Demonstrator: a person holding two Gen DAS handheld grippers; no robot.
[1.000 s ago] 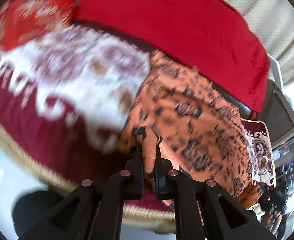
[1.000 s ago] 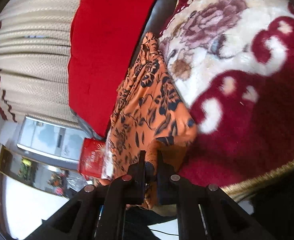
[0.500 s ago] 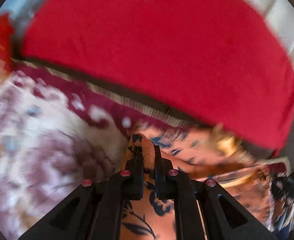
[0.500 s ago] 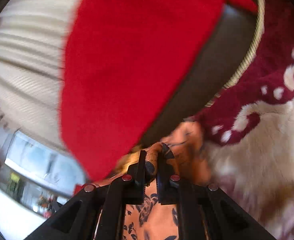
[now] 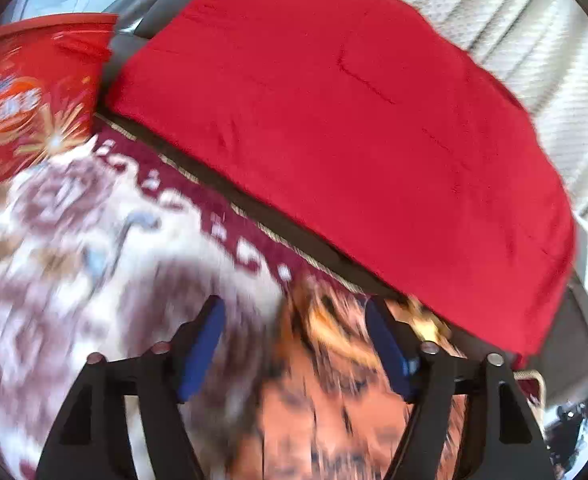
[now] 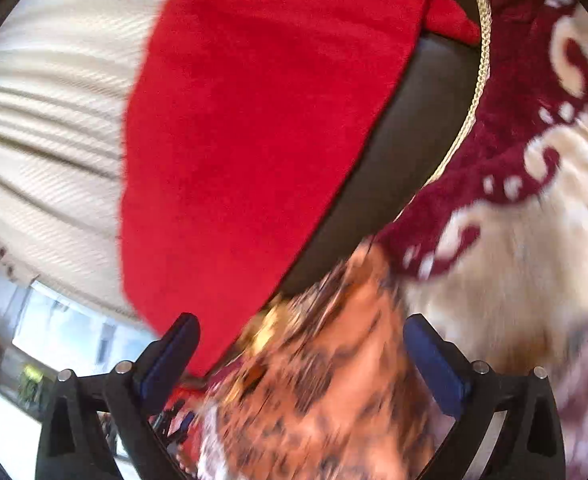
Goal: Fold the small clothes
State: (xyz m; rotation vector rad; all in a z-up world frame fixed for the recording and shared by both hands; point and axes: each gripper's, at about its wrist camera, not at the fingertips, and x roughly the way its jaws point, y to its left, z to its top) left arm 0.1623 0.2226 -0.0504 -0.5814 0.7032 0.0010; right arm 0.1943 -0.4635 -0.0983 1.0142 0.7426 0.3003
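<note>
The orange garment with a dark floral print (image 5: 334, 392) lies on the maroon and cream floral blanket (image 5: 74, 248), its far edge close to the sofa back. My left gripper (image 5: 294, 316) is open above the garment's far left part, its blue pads (image 5: 202, 344) apart and holding nothing. In the right wrist view the same garment (image 6: 334, 384) lies between and under the fingers. My right gripper (image 6: 300, 336) is open over its far right part, pads (image 6: 434, 356) wide apart. Both views are motion-blurred.
A red plush cover (image 5: 354, 128) drapes the dark sofa back (image 6: 394, 152) just beyond the garment. A red printed bag (image 5: 26, 96) stands at the far left. Cream curtains (image 6: 46, 120) hang behind. A blanket's braided edge (image 6: 476, 92) runs along the sofa back.
Both grippers carried the garment's near edge over to the sofa back, then opened and let it go. The cloth now lies beneath the open fingers.
</note>
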